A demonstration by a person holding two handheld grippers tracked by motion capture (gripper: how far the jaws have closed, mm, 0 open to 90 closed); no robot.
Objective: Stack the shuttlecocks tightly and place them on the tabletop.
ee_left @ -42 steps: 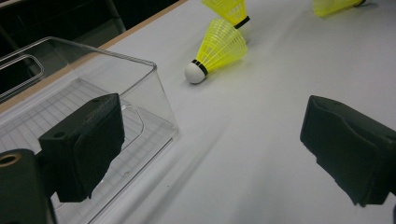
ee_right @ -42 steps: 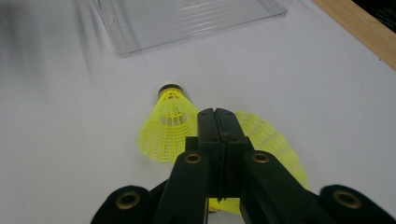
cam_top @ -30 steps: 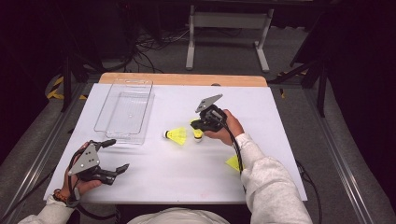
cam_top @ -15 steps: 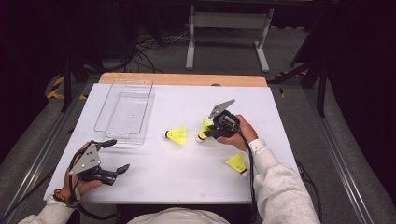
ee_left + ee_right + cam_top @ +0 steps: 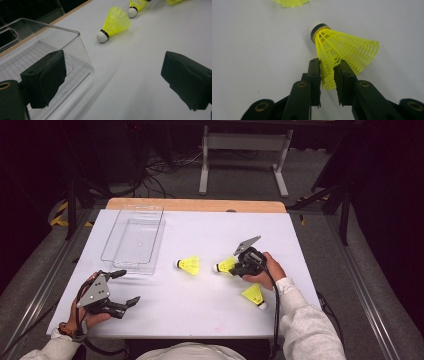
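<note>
Right fingers (image 5: 314, 75): my right gripper (image 5: 327, 75) has its jaws nearly together on the skirt edge of the middle shuttlecock (image 5: 344, 53); they have just been closing, and the yellow mesh sits pinched between the pads.
Left fingers (image 5: 43, 77): my left gripper (image 5: 112, 82) stands wide open with nothing between the jaws, hovering at the table's near left corner.
Held shuttlecock, place: lying on its side on the white table (image 5: 200, 305), right of centre, cork pointing toward the left edge; I cannot tell whether it has left the surface.
Other shuttlecocks: left shuttlecock (image 5: 189, 265) lies near the table's centre, just right of the bin; near shuttlecock (image 5: 253, 296) lies toward the near right edge, beside my right hand.
Clear bin (image 5: 131, 242): stands at the far left part of the table; nothing in it.
Progress, my judgement: I read the work as loading shuttlecocks into the bin. None is in so far. One is gripped; lift, carry and drop remain, then two more.
</note>
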